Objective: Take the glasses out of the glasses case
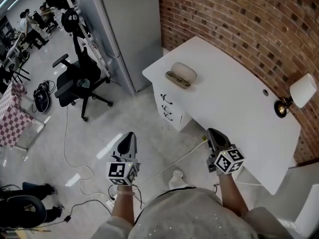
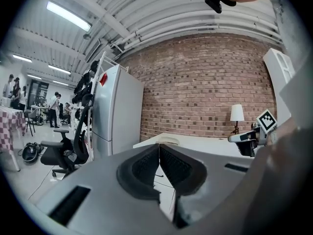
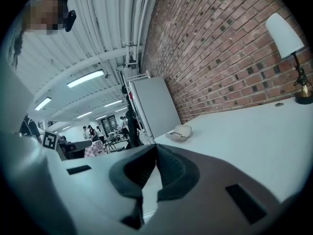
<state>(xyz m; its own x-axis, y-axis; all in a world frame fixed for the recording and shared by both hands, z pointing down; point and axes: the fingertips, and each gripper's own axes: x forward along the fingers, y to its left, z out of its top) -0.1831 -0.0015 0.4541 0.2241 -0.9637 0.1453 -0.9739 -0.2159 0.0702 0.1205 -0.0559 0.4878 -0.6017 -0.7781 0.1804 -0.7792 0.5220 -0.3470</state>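
Note:
A beige glasses case (image 1: 182, 74) lies open near the far left end of the white table (image 1: 234, 103), with dark glasses (image 1: 177, 80) resting in its front half. The right gripper view shows the same case (image 3: 180, 132) far off on the tabletop. My left gripper (image 1: 129, 138) hangs over the floor, well short of the table, its jaws shut with nothing between them. My right gripper (image 1: 214, 133) hovers at the table's near edge, also shut and empty. Both are far from the case.
A brick wall (image 1: 234, 19) runs behind the table. A white-shaded lamp (image 1: 296, 96) stands at the table's right end. A grey cabinet (image 1: 119, 29) and a black office chair (image 1: 75, 83) stand to the left. Cables (image 1: 79, 171) trail across the floor.

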